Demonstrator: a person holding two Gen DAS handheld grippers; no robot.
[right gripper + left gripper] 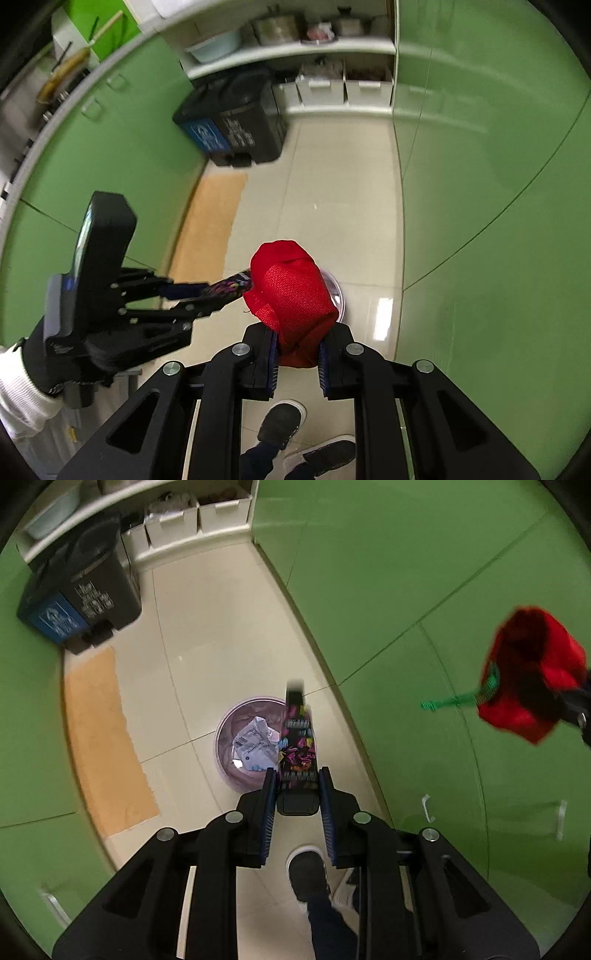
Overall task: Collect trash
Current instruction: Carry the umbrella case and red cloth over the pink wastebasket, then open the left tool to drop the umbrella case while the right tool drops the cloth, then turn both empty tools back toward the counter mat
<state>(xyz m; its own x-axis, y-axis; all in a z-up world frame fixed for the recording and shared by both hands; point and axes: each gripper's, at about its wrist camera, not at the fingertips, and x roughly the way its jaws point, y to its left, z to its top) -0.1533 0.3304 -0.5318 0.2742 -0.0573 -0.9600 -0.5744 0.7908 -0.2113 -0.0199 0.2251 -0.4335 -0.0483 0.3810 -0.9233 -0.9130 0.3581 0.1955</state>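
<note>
Even, fairly dim indoor light. Glare patch on the floor tiles (382, 317). Heavy fisheye bending; dark corners, slight blur.

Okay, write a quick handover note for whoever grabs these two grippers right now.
Left gripper: shut on the patterned tube, held above the near edge of the lined waste bin on the floor.
Right gripper: shut on the red cloth bag, held off to the right, roughly over the same bin.
Done: crumpled paper already lies in the bin.
Left: release the tube into the bin, then likely the red bag. Whether more trash remains elsewhere cannot be told. The black pedal bin stands by the shelves at the far end.
</note>
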